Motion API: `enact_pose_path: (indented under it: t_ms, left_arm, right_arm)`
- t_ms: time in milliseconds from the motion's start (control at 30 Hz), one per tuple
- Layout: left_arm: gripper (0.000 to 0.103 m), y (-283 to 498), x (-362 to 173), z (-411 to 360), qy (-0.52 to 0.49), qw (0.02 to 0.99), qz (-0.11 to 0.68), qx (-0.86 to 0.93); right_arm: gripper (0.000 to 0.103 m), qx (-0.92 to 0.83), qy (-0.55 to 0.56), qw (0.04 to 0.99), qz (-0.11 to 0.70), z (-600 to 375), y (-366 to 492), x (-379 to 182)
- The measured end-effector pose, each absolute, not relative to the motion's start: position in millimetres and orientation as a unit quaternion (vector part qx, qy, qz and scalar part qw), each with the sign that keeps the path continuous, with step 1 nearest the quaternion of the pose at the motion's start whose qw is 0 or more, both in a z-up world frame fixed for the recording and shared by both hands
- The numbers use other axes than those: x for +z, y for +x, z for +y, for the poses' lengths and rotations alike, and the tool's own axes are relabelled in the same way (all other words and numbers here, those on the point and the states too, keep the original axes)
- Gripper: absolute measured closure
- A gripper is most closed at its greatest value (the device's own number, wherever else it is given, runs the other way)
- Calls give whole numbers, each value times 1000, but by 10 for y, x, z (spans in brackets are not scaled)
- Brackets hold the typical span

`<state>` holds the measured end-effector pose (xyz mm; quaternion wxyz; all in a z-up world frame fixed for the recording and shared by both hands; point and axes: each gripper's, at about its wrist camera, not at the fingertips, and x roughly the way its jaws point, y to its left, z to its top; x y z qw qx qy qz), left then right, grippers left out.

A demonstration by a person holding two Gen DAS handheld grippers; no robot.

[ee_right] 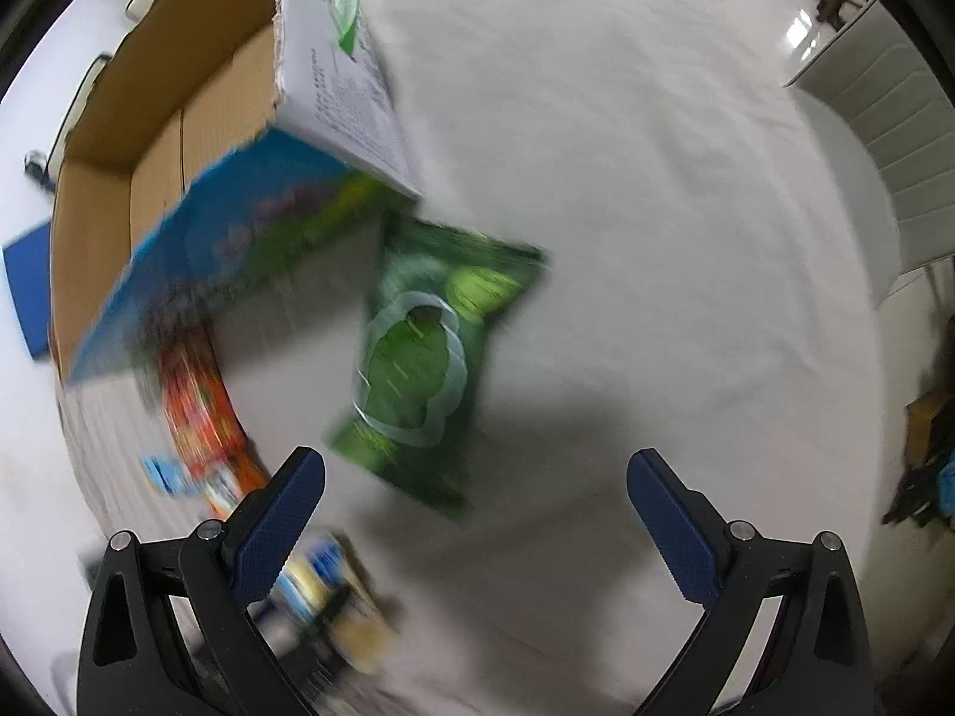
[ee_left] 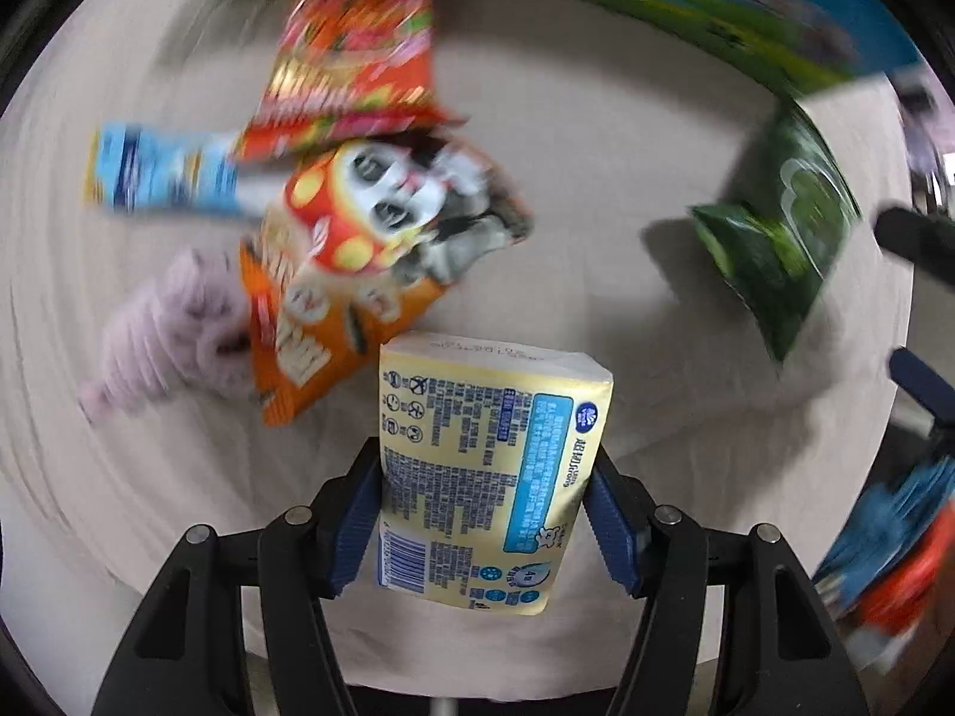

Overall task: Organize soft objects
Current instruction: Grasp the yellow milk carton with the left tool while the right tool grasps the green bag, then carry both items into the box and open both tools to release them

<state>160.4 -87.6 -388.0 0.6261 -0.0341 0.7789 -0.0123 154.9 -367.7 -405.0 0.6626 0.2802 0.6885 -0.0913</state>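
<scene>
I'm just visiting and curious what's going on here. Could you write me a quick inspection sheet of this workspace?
Surface: pale cloth over the table.
Job's things: yellow tissue pack; green packet; snack bags; panda toy; lilac plush.
Clutter: open cardboard box.
Grippers: left gripper clamps the tissue pack; right gripper open, empty, near the green packet.
Cables: nothing seen.
Surroundings: white cabinet, blurred.

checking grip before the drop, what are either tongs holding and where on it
Left tongs clamp the yellow tissue pack across its two long sides, near its lower half. Right tongs are open and hold nothing.
</scene>
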Motion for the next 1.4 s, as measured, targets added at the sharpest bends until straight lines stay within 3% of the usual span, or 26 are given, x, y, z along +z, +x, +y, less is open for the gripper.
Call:
enact_pose_path:
  t_ms: [100,133,300,533,700,800,900,967,1033,1400]
  left_arm:
    - [40,1544,-3942,-839,-44,623,781,-3]
    - [40,1549,-3911,-832,-38,625,780,-5]
    - [40,1512,-4176,-1046,-23,616,787,-16]
    - [40,1234,-4295,-1092,-7,611,790,-49]
    - [41,1042,-4400,-1180,15,615,787,-47]
    - [41,977,-4466,-1238,20,620,783,-45]
    - [41,994,-4471,-1317,14,623,781,-42]
    - [42,1057,-4490,-1344,7,627,778,-37]
    - [42,1031,-4517,-1307,7,633,774,-33]
    - [42,702,-3965,-1321,26,691,720,-51]
  right_arm:
    - [28,-85,273,645,709,-3536,1737,-4281]
    - [42,-78,267,637,719,-3481,1774,-4371]
    - [58,-47,224,635,738,-3395,1660,-4424]
    - [60,10,128,601,789,-3402,1002,-4436]
    - [58,-3,144,619,772,-3498,794,-4418]
    - [43,-19,172,622,763,-3567,724,-4385]
    - [42,-26,190,630,753,-3607,814,-4348]
    - [43,-39,190,635,748,-3594,865,-4353]
    - [61,-47,181,633,751,-3579,891,-4367]
    - [68,-16,174,655,735,-3660,880,-3972]
